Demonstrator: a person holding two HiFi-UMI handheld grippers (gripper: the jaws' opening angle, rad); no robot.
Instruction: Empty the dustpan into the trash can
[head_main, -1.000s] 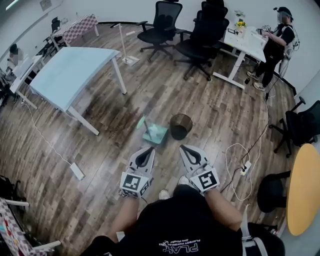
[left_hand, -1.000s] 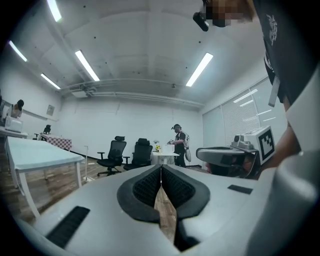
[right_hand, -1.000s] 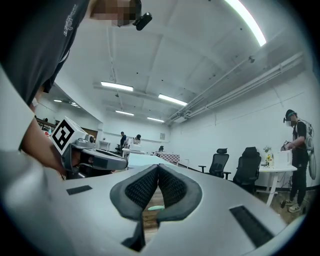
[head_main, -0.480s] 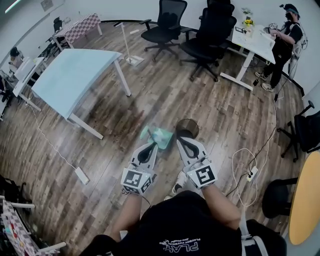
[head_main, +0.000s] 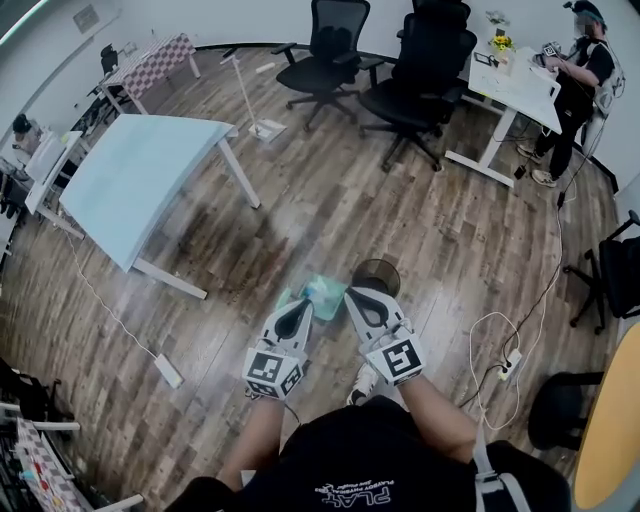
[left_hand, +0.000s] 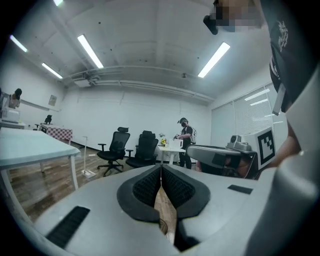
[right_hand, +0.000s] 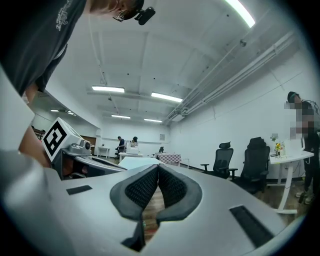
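Just short of dustpan (head_main: 322, 293) and can (head_main: 378, 270) with left tool (head_main: 296, 309), right tool (head_main: 360, 298) both pressed closed, empty; risks shoving dustpan, spilling, unless opened.

My left gripper (head_main: 296, 306) and right gripper (head_main: 357, 295) reach forward side by side, roughly level, held out ahead of my body. Both pairs of jaws are pressed together, nothing between them.

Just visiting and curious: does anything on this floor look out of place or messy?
A white cable lies in loose loops across the floor right of the trash can, a likely trip hazard.
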